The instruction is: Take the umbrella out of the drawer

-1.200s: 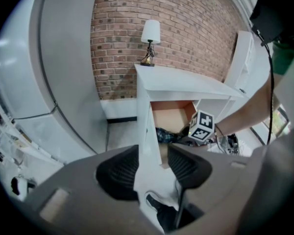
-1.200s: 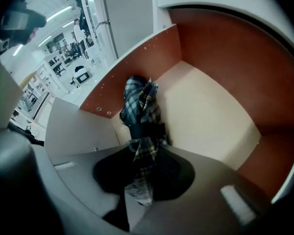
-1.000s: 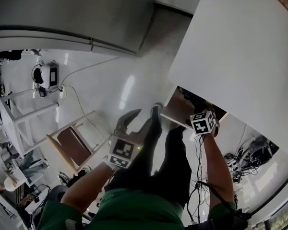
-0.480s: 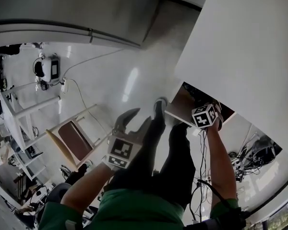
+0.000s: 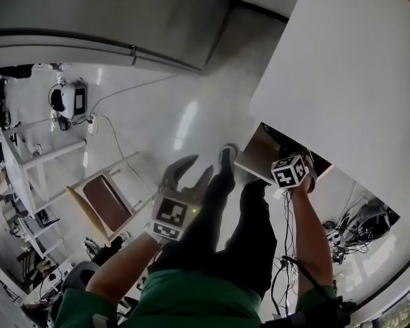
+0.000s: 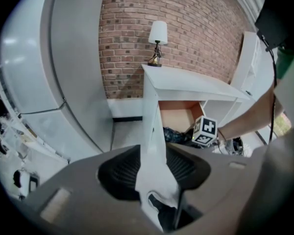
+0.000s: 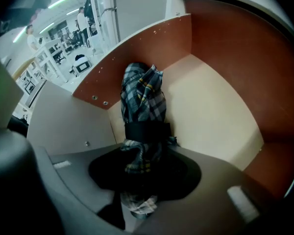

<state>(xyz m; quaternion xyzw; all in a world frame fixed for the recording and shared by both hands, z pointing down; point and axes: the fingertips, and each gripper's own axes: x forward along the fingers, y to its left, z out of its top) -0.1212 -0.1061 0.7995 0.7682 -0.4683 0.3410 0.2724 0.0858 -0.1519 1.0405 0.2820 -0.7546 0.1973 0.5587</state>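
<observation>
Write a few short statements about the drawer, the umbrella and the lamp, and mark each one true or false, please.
1. The umbrella has a plaid cover. True.
2. The drawer is shut. False: it stands open, and the umbrella lies inside it.
3. The right hand-held gripper is empty. False: the umbrella is between its jaws, which have just been closing on it.
4. A lamp stands on the white table, in front of a brick wall. True.
</observation>
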